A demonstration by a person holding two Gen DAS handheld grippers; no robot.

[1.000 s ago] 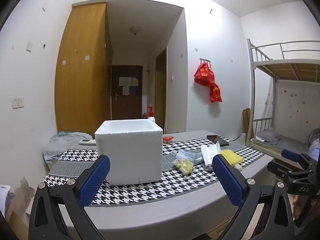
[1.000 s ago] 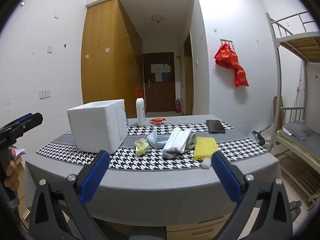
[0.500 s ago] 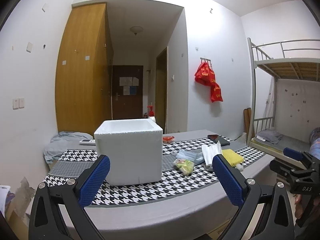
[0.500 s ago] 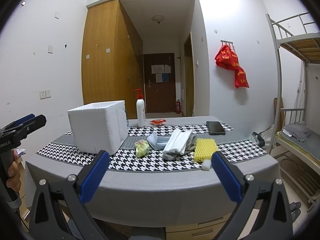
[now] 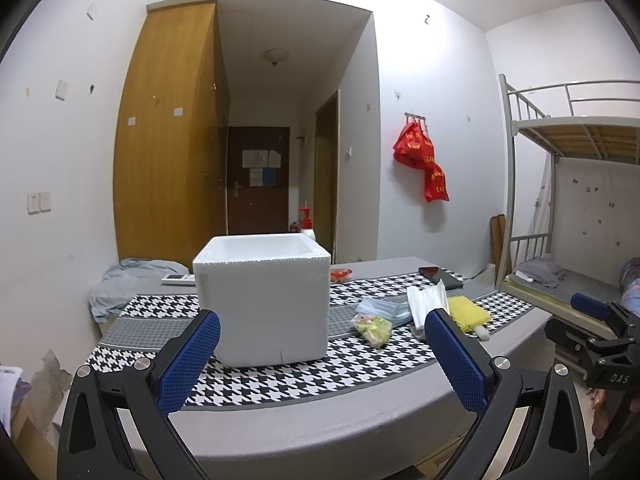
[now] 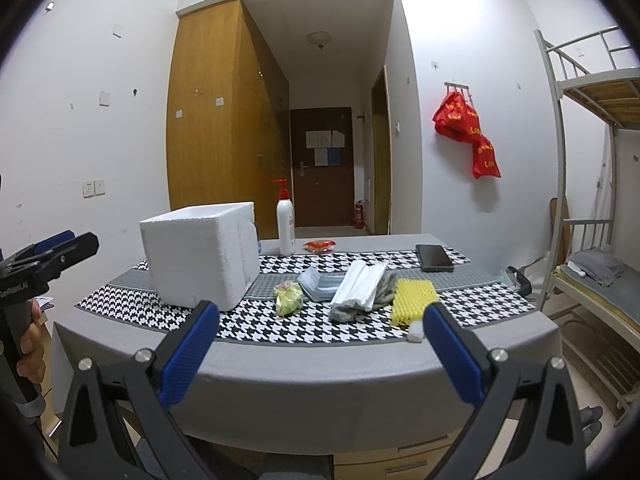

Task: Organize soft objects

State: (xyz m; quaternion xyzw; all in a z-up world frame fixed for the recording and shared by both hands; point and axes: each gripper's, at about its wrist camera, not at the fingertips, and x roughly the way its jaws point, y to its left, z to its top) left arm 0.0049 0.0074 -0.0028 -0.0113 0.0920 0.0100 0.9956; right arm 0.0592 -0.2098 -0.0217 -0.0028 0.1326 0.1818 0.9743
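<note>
Left wrist view: left gripper jaws wide, empty, before foam box; box's open top visible. Soft items lie right of box.

Right wrist view: right gripper jaws wide, empty. Pump bottle fully visible behind box; yellow sponge near table front edge.

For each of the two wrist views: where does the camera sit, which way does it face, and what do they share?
Left wrist: behind the open left tongs, facing the foam box across the table; the right tongs show at right.
Right wrist: behind the open right tongs, facing the yellow sponge and white cloth; the left tongs and a hand show at left.
Shared: box, soft items, phone, red bags.
</note>
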